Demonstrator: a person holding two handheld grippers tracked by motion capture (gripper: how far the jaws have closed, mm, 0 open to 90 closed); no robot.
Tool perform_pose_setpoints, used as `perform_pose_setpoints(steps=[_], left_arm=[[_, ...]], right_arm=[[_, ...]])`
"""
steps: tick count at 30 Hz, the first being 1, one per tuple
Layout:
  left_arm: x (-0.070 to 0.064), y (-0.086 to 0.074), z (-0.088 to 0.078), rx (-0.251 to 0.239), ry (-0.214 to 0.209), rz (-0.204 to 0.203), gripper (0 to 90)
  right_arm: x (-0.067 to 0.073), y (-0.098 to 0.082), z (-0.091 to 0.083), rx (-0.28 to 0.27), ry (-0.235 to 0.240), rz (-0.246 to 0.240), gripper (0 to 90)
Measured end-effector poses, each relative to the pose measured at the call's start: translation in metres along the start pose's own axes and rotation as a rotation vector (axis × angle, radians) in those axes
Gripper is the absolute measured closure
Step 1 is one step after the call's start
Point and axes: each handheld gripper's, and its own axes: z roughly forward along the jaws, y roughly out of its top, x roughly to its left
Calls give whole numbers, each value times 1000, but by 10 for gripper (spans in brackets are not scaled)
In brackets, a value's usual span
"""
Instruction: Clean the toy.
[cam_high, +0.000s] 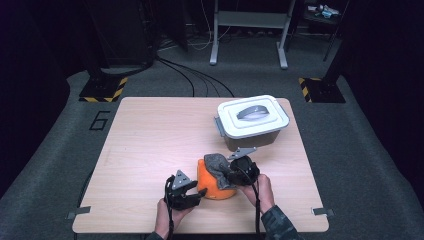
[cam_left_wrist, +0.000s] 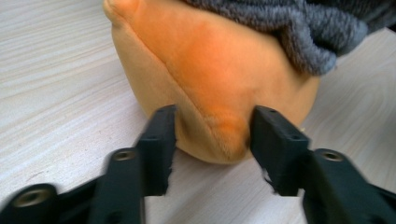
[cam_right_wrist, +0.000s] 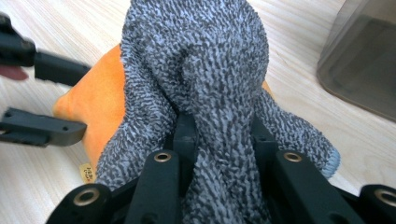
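The orange cushion (cam_high: 212, 185) sits near the table's (cam_high: 150, 135) near edge. The right gripper (cam_right_wrist: 219, 135) pinches the grey cloth (cam_right_wrist: 205, 70) draped over it; the left gripper (cam_left_wrist: 210, 133) stands part open around the cushion's corner, 2 jaws not pressing. Pulling the cloth could drag the loose cushion.

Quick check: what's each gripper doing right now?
Left gripper: open, jaws either side of the orange plush.
Right gripper: shut on the grey cloth.
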Motion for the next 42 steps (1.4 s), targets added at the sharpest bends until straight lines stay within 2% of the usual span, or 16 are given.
perform_pose_setpoints(steps=[2, 4, 7, 9, 10, 13, 14, 17, 21, 24, 27, 33, 34, 37, 40, 42], left_arm=[[-2, 1, 2, -5, 6, 15, 647], [-5, 2, 3, -6, 22, 5, 698], [-3, 2, 1, -11, 17, -13, 726], [-3, 5, 1, -3, 22, 5, 731], [-5, 6, 2, -3, 22, 2, 734], [-4, 7, 3, 14, 38, 3, 744], [-3, 6, 3, 9, 31, -17, 747], [-4, 5, 2, 4, 30, -14, 758], [-3, 5, 3, 2, 28, -18, 759], [-4, 5, 3, -6, 15, -18, 752], [-4, 4, -1, -20, 10, -10, 581], [-5, 7, 2, -17, 27, 6, 758], [-6, 7, 1, -19, 25, 1, 766], [-9, 8, 0, -17, 27, 12, 775], [-8, 9, 0, -3, 48, 11, 786], [-3, 4, 1, -9, 33, -42, 793]], right_arm=[[0, 1, 0, 3, -1, 3, 713], [0, 2, 0, -4, -11, -2, 711], [4, 7, -12, -58, -6, -15, 710], [12, 15, -20, -100, 30, -18, 710], [17, 19, -19, -101, 36, -40, 710], [28, 23, 3, -26, 5, -90, 712], [27, 21, 8, -18, -14, -96, 714], [15, 14, 4, -27, 23, -42, 714], [2, 1, -11, -8, -54, -31, 713], [-10, -11, -11, -2, -48, 16, 714], [-11, -14, -5, -9, -42, 21, 716], [-7, -5, -8, -31, -53, 20, 715], [-3, 0, -13, -47, -57, 9, 715], [13, 19, -20, -74, 1, -33, 715], [32, 33, 1, -16, -22, -122, 716], [34, 31, 13, 1, -59, -139, 719]])
